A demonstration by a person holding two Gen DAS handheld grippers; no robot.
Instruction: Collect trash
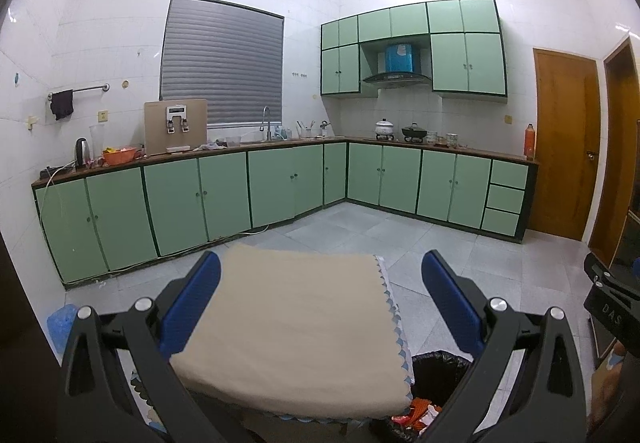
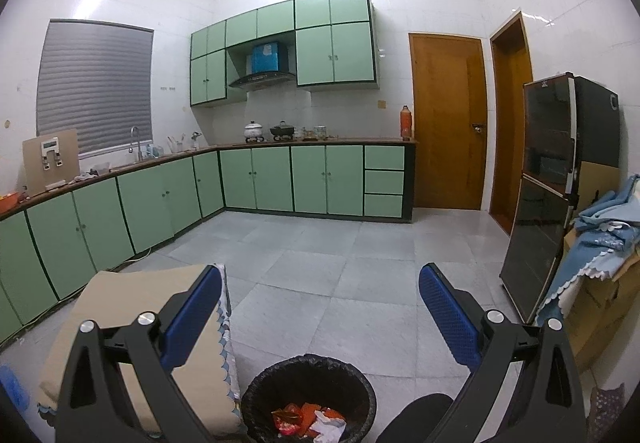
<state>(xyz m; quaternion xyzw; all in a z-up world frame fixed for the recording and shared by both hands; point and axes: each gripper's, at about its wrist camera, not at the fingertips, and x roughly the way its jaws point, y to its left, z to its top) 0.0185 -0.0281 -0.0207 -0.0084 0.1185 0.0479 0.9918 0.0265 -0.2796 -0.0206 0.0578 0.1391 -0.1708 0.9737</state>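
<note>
Both tongs (image 1: pixel 320 275) (image 2: pixel 320 287) agape, raised over bin (image 2: pixel 308 399).

Trash bin (image 2: pixel 309 399): round, lined with a black plastic bag, stood upright on the grey tiled floor, mouth open upward. It sat low and centred between the right gripper's (image 2: pixel 320 307) spread fingers, below them and apart from both. Beige-covered table edge lay just beside its left rim.

Trash (image 2: pixel 308 419) inside the bin: crumpled orange-red wrappers and a white wad of paper, heaped loosely at the bottom, toward the near side.

From the left gripper (image 1: pixel 320 295), the bin (image 1: pixel 440 367) showed below and to the right, partly hidden under the table cover, wrappers (image 1: pixel 420 409) visible inside.
</note>
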